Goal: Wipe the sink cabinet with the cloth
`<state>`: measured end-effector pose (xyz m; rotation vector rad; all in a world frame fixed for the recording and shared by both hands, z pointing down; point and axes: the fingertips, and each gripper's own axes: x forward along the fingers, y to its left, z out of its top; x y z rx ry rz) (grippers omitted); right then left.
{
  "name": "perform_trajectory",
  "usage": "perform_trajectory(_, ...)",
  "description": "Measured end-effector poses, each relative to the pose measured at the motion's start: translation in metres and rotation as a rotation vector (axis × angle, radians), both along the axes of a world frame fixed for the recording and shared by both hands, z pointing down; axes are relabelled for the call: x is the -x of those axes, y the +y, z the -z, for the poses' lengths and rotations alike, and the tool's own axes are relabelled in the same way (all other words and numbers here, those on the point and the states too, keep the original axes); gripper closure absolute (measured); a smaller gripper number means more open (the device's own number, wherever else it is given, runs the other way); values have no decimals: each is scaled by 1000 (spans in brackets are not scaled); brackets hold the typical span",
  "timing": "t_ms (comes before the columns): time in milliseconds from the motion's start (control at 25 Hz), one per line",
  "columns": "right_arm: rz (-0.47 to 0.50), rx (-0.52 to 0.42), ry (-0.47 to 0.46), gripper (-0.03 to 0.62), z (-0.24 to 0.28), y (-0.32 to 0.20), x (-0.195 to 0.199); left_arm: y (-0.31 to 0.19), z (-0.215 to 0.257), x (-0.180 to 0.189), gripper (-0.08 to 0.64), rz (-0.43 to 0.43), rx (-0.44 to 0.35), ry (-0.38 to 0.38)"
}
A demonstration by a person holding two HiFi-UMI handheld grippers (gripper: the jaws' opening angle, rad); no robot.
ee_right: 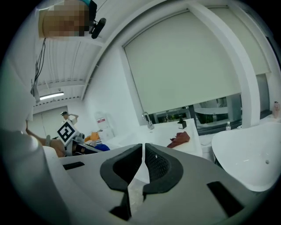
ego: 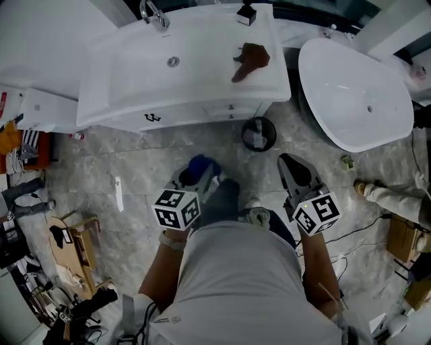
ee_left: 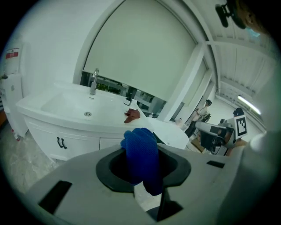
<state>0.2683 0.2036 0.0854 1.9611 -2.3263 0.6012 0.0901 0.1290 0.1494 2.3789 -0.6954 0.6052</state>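
Left gripper: jaws clamped on the blue cloth, which bunches up between the pads. Right gripper: jaws pressed together, nothing in them. Both hang low in front of the person over the tiled floor, left at 11 o'clock, right at 1. The cabinet is at 12 o'clock, well apart from both, so the cloth touches nothing but the jaws. A brown rag lies on the countertop toward 1 o'clock, beside the basin; faucet is at the far 11 o'clock edge. The bin stands just below the cabinet's right end, tub at 2 o'clock. My read: cloth is in hand, but no wiping contact is showing. The whole wipe of the cabinet front and top looks left to do, approach first.
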Motion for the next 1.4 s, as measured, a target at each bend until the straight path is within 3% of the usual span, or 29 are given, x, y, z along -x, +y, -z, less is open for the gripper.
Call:
perform_trajectory(280, 77, 42, 45, 558, -2, -83, 11, -62, -14, 3, 456, 0, 41, 26)
perform_trajectory(440, 148, 98, 105, 558, -11, -117, 23, -84, -30, 14, 456, 20, 80, -10)
perform_trajectory(640, 257, 168, 189, 558, -29, -148, 29, -100, -40, 28, 456, 118, 109, 33)
perform_trajectory(1000, 532, 296, 379, 555, -68, -191, 15, -108, -57, 38, 456, 324, 124, 32)
perform_trajectory(1200, 705, 395, 444, 466, -100, -206, -1, -104, -73, 28, 456, 448, 166, 50)
perform_trajectory(1400, 880, 474, 577, 451, -140, -224, -18, -98, -107, 7, 454, 563, 204, 100)
